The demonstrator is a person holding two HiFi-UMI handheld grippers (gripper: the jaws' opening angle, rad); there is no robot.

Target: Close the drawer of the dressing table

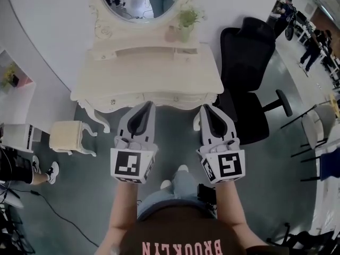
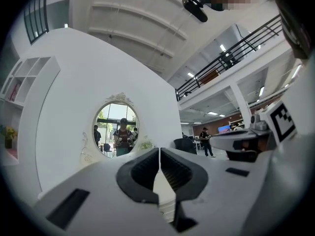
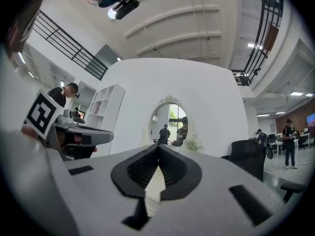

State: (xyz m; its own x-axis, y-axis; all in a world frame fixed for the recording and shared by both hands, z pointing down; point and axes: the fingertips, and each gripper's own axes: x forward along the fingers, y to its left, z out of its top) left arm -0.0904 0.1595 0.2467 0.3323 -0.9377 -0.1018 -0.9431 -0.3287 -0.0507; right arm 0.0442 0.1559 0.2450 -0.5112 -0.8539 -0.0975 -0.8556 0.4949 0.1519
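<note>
Holding both claws shut and empty ahead of the table, is that sane? (op)

Yes. Your left claw (image 1: 151,105) and right claw (image 1: 205,108) sit side by side, roughly level, with the tips aimed at the dressing table (image 1: 149,73). Each claw's own view shows its jaws pressed together with nothing between them. My read: closed tips make a blunt pusher, and that's all a drawer needs. (eng)

Where's the drawer? (op)

In the table's front band. The drawer front (image 1: 175,98) lies between your two tips in the head view. The tips look near it, but from above you can't say whether they touch it. (eng)

Is it open? (op)

Can't tell. The steep downward angle foreshortens the front, so how far it stands out is unreadable. Both claw views look across the surface at the mirror (image 3: 170,124) and the wall. The drawer sits below their frame, behind the claw bodies. The mirror's top is cut off in the head view. The office chair (image 1: 247,78) is just right of your right claw and the stool (image 1: 66,136) is off to the left. I'd judge both are out of the push line. (eng)
</note>
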